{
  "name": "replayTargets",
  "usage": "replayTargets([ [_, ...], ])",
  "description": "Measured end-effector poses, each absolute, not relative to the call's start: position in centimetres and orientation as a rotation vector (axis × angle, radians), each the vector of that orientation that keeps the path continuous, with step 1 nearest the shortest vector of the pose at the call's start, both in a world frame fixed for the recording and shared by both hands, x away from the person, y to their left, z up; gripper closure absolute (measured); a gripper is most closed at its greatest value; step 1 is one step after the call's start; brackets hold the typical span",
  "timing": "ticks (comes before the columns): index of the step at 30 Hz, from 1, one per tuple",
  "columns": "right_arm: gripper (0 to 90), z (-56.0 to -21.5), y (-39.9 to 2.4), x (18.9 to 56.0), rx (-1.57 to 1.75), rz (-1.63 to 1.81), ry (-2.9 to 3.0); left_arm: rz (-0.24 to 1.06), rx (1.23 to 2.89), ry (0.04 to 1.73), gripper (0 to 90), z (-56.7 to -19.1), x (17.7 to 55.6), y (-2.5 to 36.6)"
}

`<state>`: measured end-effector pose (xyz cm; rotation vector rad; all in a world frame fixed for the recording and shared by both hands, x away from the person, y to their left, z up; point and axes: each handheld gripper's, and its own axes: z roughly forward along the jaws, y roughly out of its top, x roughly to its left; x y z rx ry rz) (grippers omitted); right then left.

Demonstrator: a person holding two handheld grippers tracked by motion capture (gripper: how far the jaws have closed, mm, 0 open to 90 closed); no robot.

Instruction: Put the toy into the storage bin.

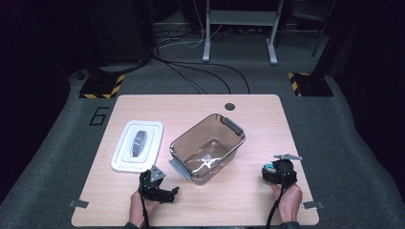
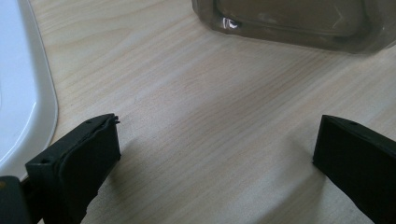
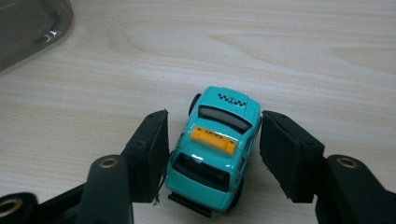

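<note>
The step in hand looks like the pick-up of the toy taxi [image 3: 215,147], a small turquoise car with an orange roof sign that stands on its wheels on the desk [image 1: 253,109], near the right edge and towards the near right corner. The right hand-held gripper [image 3: 212,156] has the car between its jaws: the right gripper view shows one pad at each flank, the left one pressed to the car's side, the right one touching it or only a hair off, so the pinch seems just made, and the wheels rest on the wood. The left hand-held gripper [image 2: 215,154] sits near the front edge with its jaws spread wide over bare wood, holding nothing, between the white lid [image 1: 137,145] and the clear tinted container [image 1: 207,148]. That container stands open at the middle of the desk, turned at an angle, and is the likely goal. The next move probably calls for a firm squeeze on the smooth painted sides, a straight lift so the car does not roll or twist out, then a carry leftwards over the container's rim before letting go.
</note>
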<state>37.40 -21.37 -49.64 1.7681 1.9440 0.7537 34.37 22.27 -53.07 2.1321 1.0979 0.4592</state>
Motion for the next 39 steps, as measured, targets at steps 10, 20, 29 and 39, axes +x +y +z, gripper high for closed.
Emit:
replayTargets([
  [10, 50.7, -49.3, -21.4, 37.5, 1.748, 0.755, 1.936, 0.459, 2.132, 1.099, 0.2, -53.1, 34.4, 22.3],
  [20, 53.1, -49.3, -22.2, 37.0, 1.661, 0.806, 2.039, 0.466, 2.132, 1.097, 0.3, -53.1, 34.4, 22.3],
  [29, 41.1, -49.5, -22.3, 36.9, 1.687, 0.825, 2.05, 0.47, 2.142, 1.09, 0.3, -53.0, 34.4, 22.3],
  [39, 50.0, -50.3, -21.4, 36.6, 1.727, 0.76, 1.977, 0.469, 2.139, 1.092, 0.4, -53.0, 34.4, 22.3],
])
